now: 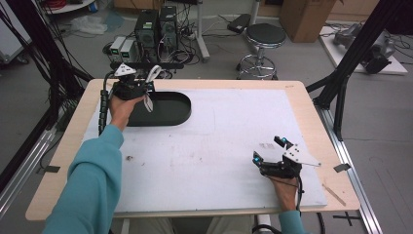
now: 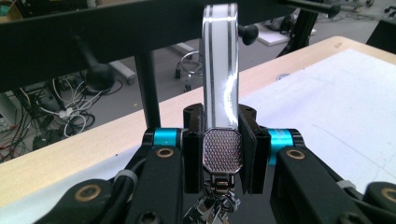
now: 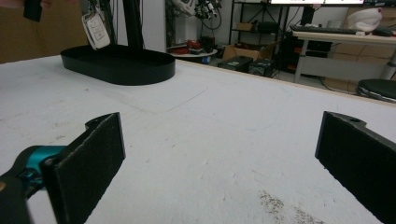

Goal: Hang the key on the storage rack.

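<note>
At the desk's [image 1: 204,85] far left, the left hand-held gripper [image 1: 146,90] is clamped on a white key fob [image 1: 148,102] above the black oval tray [image 1: 168,109]. The right hand-held gripper [image 1: 269,150] rests near right, jaws apart, with bare white mat [image 1: 214,146] between them.

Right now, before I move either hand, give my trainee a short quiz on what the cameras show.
1. True or false: the left gripper is shut on the key fob.
2. Which best tells how the right gripper stands? A) shut on a cloth B) open, holding nothing, low over the white mat C) shut on the tray rim
3. Fill in: the left gripper is held up above the near end of the black oval ____.

Key
1. True: both pads press the fob's sides, its key ring hanging below.
2. B: the jaws stand wide apart with bare mat between them.
3. tray
</note>
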A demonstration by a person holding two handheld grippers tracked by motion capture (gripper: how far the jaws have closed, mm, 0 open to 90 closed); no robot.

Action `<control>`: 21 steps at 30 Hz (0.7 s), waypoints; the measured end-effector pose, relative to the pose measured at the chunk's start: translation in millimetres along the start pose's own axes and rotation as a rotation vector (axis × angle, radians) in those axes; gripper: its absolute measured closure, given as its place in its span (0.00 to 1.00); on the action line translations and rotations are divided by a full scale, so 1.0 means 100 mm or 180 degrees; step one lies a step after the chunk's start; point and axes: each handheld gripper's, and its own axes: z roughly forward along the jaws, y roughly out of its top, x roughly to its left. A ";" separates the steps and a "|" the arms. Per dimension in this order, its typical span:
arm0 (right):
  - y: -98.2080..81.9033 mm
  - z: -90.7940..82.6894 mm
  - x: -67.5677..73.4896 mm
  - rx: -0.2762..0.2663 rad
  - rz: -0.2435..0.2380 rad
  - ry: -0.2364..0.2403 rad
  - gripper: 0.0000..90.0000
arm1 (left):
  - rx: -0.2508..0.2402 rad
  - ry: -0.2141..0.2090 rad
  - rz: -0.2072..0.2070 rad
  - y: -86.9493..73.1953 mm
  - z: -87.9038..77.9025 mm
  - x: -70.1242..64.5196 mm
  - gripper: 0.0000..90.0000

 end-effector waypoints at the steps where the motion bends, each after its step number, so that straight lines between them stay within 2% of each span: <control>1: 0.00 0.00 0.00 -0.0002 0.0003 0.0003 0.01 | 0.0007 0.0020 0.0010 0.00 0.01 -0.01 0.82; 9: 0.00 0.00 -0.01 -0.0003 -0.0002 0.0011 0.01 | 0.0090 0.0087 0.0064 -0.04 0.06 -0.04 0.82; 16: 0.00 0.00 -0.01 -0.0006 0.0006 0.0014 0.01 | 0.0132 0.0133 0.0059 -0.07 0.11 -0.06 0.82; 21: 0.00 0.00 -0.01 -0.0004 -0.0002 0.0013 0.01 | 0.0136 0.0117 0.0028 -0.10 0.14 -0.07 0.82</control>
